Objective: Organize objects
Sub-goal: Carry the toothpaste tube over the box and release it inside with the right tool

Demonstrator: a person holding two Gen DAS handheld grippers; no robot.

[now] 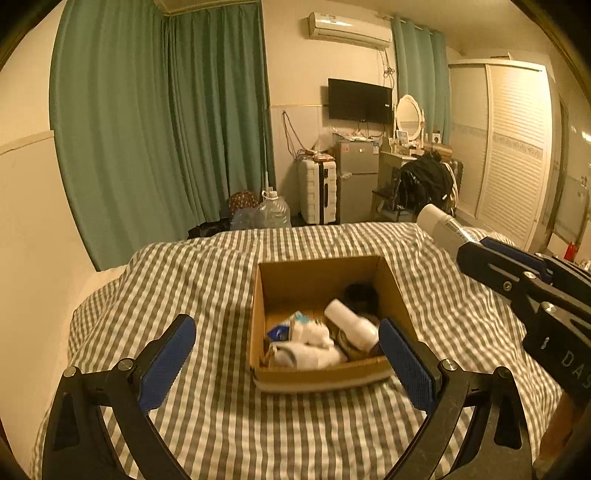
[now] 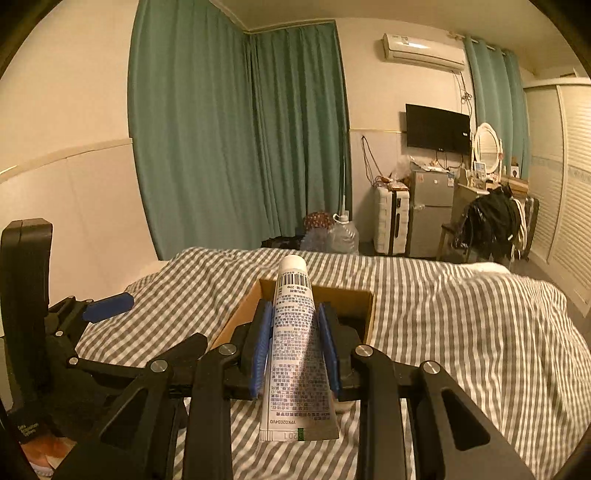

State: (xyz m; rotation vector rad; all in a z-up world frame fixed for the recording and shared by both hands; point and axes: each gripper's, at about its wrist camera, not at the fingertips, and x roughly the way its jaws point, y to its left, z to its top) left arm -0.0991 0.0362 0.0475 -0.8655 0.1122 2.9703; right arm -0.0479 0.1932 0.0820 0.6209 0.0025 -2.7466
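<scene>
Right gripper point(image 2: 295, 347) clamped on white tube point(image 2: 295, 354), blue pads pressed against both sides, cap end pointing forward, crimped end back toward camera, printed text and barcode facing up. Held in the air above near edge of cardboard box point(image 2: 364, 314), not touching it. From left wrist view, same tube point(image 1: 441, 227) poking out of right gripper point(image 1: 471, 245) at right, up over the bed and to the right of the box, apart from it. Left gripper point(image 1: 288, 360) spread wide, nothing between pads, hovering low over the bed just in front of cardboard box point(image 1: 325, 376), right pad overlapping box's near right corner in view, contact not clear. Box open-topped, sitting on bed point(image 1: 221, 424) with grey-white checked cover. Inside box: white bottle point(image 1: 351, 325) lying tilted, white tube-like items point(image 1: 310, 354) near front, small blue-white packet point(image 1: 280, 332) at left, dark round item point(image 1: 362, 295) at back right; contents blurred, exact kinds hard to tell. Behind bed: green curtains point(image 1: 162, 129), water jug point(image 1: 273, 210) on floor, white suitcase point(image 1: 317, 192), small grey fridge point(image 1: 356, 181), wall TV point(image 1: 360, 100), air conditioner point(image 1: 349, 30), oval mirror point(image 1: 408, 114), white slatted wardrobe point(image 1: 513, 155).
</scene>
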